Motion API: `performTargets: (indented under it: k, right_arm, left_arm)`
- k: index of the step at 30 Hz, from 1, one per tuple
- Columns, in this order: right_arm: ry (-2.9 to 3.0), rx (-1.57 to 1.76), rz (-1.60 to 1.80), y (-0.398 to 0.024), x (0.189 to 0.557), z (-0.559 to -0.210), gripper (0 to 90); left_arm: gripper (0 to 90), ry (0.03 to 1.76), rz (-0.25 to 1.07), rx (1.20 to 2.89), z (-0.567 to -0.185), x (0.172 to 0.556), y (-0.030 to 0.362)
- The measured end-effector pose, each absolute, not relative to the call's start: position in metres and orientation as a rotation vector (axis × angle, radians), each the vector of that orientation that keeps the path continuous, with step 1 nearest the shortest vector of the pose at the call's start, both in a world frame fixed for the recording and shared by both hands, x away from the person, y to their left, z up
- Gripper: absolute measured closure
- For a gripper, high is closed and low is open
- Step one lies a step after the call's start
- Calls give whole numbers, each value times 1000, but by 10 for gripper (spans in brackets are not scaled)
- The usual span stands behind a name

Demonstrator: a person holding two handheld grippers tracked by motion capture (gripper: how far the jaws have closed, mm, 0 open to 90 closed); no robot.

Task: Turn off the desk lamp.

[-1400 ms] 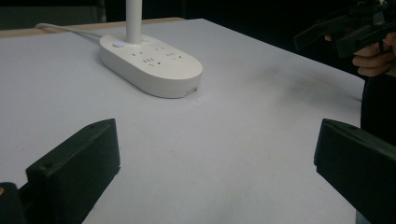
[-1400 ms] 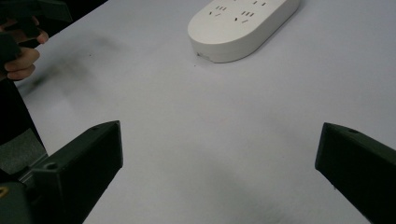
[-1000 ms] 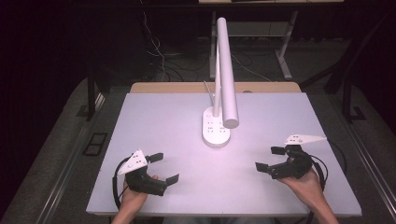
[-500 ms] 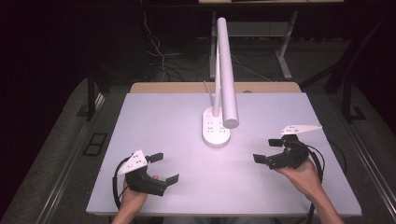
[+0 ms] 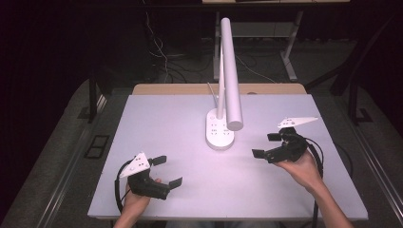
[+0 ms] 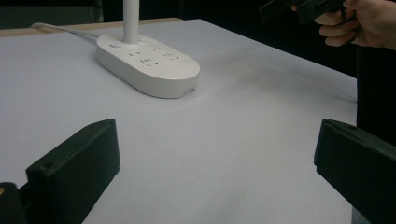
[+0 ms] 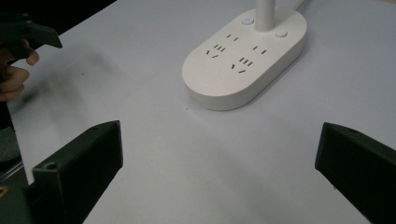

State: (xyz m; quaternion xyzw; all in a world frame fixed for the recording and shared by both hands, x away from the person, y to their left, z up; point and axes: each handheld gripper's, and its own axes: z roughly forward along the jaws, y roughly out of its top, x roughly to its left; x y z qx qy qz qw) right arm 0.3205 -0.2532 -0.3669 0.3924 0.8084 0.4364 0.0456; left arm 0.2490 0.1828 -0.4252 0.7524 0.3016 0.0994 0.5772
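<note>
White desk lamp [image 5: 223, 85] with oval socket base [image 5: 219, 134] upright at mid-table, toward far edge of white table [image 5: 166, 123]. Left gripper [image 5: 168, 172] near front left, jaws spread wide, nothing between them. Right gripper [image 5: 266, 145] right of base, lifted, pointed at it, jaws likewise apart and empty.

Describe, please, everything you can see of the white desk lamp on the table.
The lamp is white and looks like smooth plastic. Its oval base lies flat on the table, around the middle and toward the far edge. The top of the base carries several socket openings and two round buttons beside the post. A thin post rises from the far end of the base to a long cylindrical head that slopes down toward the person. A white cord leaves the back. Neither gripper touches it.
</note>
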Motion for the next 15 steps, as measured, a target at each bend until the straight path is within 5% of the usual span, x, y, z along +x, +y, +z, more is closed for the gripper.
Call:
performTargets:
  k: [15]
  right_arm:
    - [2481,1165,1315,-240,351,-355,8]
  left_arm:
    - [0,709,233,1756,-425,249,183]
